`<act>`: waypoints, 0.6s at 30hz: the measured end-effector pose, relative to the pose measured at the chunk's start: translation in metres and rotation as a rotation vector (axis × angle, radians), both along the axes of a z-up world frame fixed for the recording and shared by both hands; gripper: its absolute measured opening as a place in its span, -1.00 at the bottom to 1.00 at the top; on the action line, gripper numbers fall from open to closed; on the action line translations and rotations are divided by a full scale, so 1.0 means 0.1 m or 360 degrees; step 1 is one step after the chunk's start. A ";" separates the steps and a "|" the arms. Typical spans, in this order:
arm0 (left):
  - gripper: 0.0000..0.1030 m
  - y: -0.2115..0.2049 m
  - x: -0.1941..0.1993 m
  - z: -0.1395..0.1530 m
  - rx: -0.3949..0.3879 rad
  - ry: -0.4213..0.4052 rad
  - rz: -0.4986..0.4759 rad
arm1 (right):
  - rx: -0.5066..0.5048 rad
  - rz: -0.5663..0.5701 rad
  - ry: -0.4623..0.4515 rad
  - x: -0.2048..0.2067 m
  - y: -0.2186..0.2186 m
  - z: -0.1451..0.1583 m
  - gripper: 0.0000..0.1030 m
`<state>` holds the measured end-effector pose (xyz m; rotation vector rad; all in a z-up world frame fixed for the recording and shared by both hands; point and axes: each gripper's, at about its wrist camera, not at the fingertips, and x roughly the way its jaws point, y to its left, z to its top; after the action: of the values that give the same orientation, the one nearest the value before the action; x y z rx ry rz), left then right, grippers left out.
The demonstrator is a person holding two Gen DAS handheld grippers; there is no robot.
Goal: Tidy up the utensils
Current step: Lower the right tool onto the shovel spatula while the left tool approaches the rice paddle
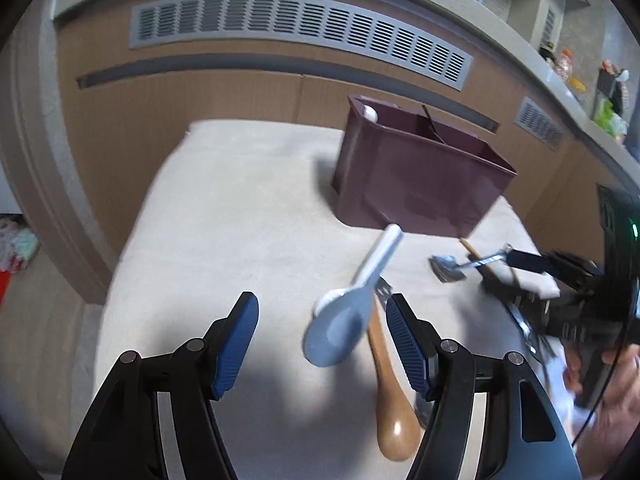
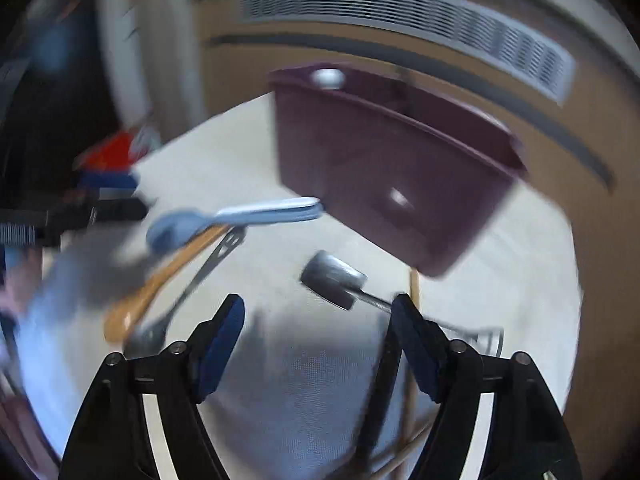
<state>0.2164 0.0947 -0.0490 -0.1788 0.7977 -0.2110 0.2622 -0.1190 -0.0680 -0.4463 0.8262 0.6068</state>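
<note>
A maroon divided box (image 1: pixel 408 184) (image 2: pixel 380 168) stands at the back of the cream cloth, with a white utensil end (image 1: pixel 369 112) showing in its left corner. A pale blue-white spoon (image 1: pixel 340 328) (image 2: pixel 240 216) lies across a brown wooden spoon (image 1: pixel 390 400) (image 2: pixel 160 284) and a slotted metal utensil (image 1: pixel 384 290) (image 2: pixel 216 258). My left gripper (image 1: pixel 322 312) is open, low over the blue spoon's bowl, pads clear of it. My right gripper (image 2: pixel 318 304) is open just behind a short metal scoop (image 1: pixel 446 268) (image 2: pixel 332 278), whose handle runs by the right finger (image 2: pixel 404 312).
A wooden chopstick (image 1: pixel 470 248) (image 2: pixel 414 288) lies near the box's right end. Wood-panelled wall with grey vents (image 1: pixel 300 28) rises behind the table. The cloth (image 1: pixel 224 220) left of the box is bare. A cluttered ledge (image 1: pixel 600 92) runs at the upper right. A hand (image 1: pixel 616 396) holds the right tool.
</note>
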 end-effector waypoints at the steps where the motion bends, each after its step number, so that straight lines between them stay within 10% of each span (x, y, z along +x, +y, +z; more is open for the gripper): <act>1: 0.30 0.01 0.02 -0.01 -0.0036 0.0025 -0.0022 | -0.0068 0.0079 -0.0034 0.01 0.04 -0.01 0.44; 6: 0.30 0.07 0.00 -0.04 -0.0064 0.0056 -0.0021 | -0.0184 0.0345 0.0066 0.34 0.11 -0.07 0.45; 18: 0.36 0.07 -0.02 -0.10 -0.0012 0.0101 -0.0101 | -0.0028 0.0173 0.0351 0.80 -0.07 -0.23 -0.18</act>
<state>0.2142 0.1016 -0.0594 -0.1685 0.8661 -0.2692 0.3421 -0.1255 -0.0914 -0.4472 1.0224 0.7590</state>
